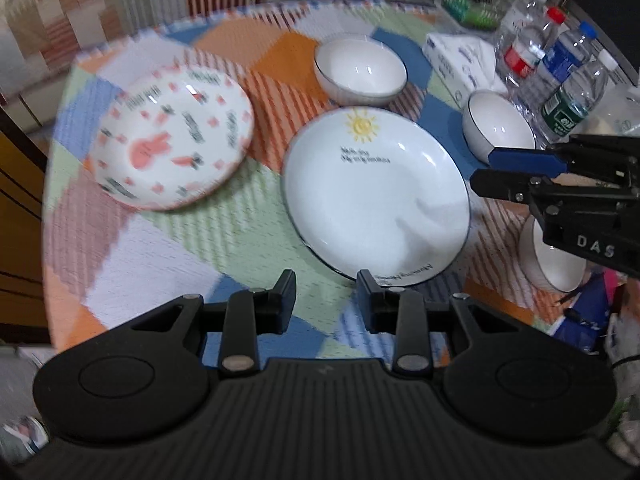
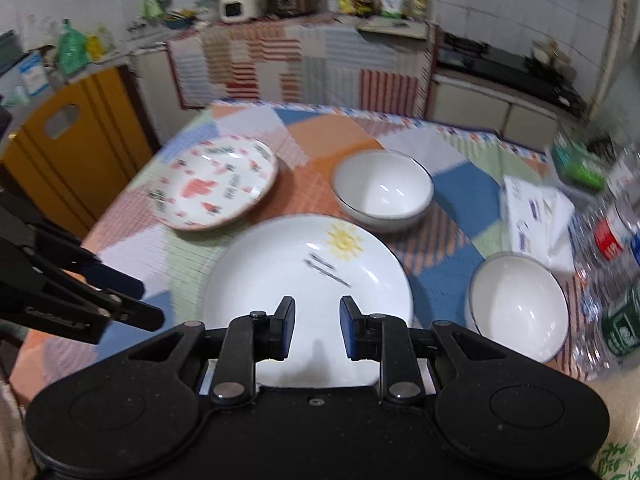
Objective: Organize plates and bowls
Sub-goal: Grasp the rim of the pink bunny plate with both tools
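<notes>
A white sun-print plate (image 1: 376, 192) lies mid-table; it also shows in the right wrist view (image 2: 308, 280). A pink rabbit-pattern plate (image 1: 172, 140) (image 2: 218, 188) lies to its left. Three white bowls stand around: one behind the sun plate (image 1: 360, 70) (image 2: 384, 190), one to the right (image 1: 498, 126) (image 2: 518, 304), and one at the near right, partly hidden (image 1: 554, 262). My left gripper (image 1: 326, 284) is open and empty above the near edge of the table. My right gripper (image 2: 317, 314) is open and empty above the sun plate's near side; it also shows in the left wrist view (image 1: 486, 168).
Several water bottles (image 1: 556, 60) and a tissue pack (image 1: 460, 58) crowd the table's right side. The checkered tablecloth (image 1: 168, 248) covers the round table. A yellow chair (image 2: 68, 152) stands at the left; kitchen counters (image 2: 304, 60) lie behind.
</notes>
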`<state>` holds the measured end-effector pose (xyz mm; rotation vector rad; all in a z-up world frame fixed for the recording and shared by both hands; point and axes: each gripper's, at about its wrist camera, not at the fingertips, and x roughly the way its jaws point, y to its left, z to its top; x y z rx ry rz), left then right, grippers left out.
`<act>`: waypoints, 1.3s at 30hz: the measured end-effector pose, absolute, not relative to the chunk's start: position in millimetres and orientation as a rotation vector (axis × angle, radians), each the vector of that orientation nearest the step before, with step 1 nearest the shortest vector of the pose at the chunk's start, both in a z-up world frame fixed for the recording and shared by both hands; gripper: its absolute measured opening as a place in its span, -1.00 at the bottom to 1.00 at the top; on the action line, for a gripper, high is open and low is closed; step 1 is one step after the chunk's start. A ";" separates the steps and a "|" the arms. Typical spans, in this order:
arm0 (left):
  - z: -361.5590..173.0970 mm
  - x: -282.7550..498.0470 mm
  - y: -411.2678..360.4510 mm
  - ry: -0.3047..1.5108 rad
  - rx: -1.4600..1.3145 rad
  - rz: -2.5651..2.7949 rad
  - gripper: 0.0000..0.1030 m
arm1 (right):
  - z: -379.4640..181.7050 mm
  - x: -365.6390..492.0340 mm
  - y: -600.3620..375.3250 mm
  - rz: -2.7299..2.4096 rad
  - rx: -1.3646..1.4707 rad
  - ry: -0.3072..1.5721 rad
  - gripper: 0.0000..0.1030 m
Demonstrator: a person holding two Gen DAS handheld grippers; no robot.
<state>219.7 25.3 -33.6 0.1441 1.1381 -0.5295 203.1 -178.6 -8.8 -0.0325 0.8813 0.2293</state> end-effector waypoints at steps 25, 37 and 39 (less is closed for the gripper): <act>-17.6 253.7 113.1 0.912 0.175 -0.388 0.26 | -0.7 273.4 -120.5 0.500 0.007 0.772 0.36; -64.0 323.8 126.6 0.944 0.109 -0.298 0.47 | -65.6 358.4 -116.5 0.504 0.203 0.882 0.35; -74.0 336.7 126.6 0.945 0.114 -0.253 0.47 | -78.7 369.8 -114.8 0.496 0.190 0.903 0.35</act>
